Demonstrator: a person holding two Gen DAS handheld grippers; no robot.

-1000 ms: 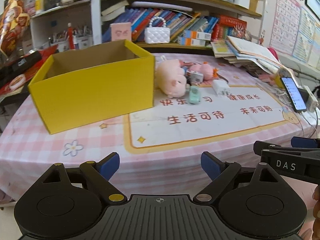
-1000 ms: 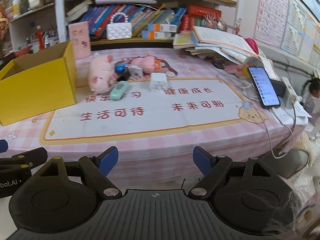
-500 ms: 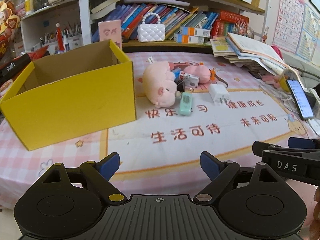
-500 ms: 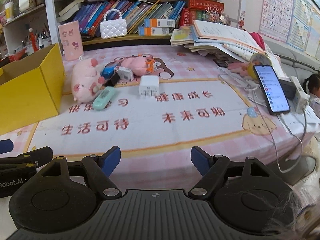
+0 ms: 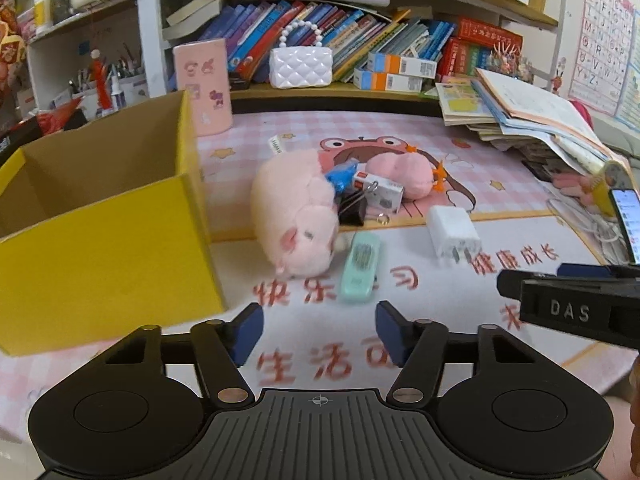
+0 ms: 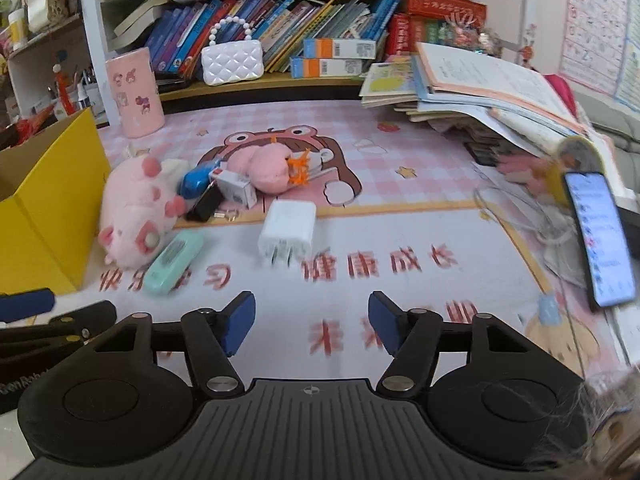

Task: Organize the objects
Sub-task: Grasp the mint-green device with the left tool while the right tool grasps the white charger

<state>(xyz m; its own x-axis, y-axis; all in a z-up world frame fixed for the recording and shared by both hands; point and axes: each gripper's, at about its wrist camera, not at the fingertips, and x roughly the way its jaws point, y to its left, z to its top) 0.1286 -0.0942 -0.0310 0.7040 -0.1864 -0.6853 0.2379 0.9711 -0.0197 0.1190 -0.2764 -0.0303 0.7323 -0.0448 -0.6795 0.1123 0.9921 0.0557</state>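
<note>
An open yellow box [image 5: 108, 240] [image 6: 48, 200] stands at the left of the table. Beside it lies a heap of small things: a pink plush pig [image 5: 296, 220] [image 6: 136, 208], a mint green case [image 5: 360, 266] [image 6: 173, 262], a white charger plug [image 5: 454, 232] [image 6: 287, 232], a black binder clip [image 5: 352, 206], a small white box [image 5: 382, 192] and a second pink plush [image 5: 404, 172] [image 6: 266, 168]. My left gripper [image 5: 318, 334] hovers just short of the mint case, jaws closing with nothing between them. My right gripper [image 6: 310, 326] hangs short of the charger, also closing on nothing.
A pink cup [image 6: 135, 94] and a white quilted handbag [image 6: 232, 60] stand at the back below shelves of books. A stack of open books [image 6: 480, 92], a lit phone [image 6: 600, 236] and cables [image 6: 540, 224] crowd the right side. The pink table mat [image 6: 400, 264] bears red characters.
Both grippers have travelled forward toward the heap of small things, which now looks much larger and nearer. The jaws of both have narrowed.
</note>
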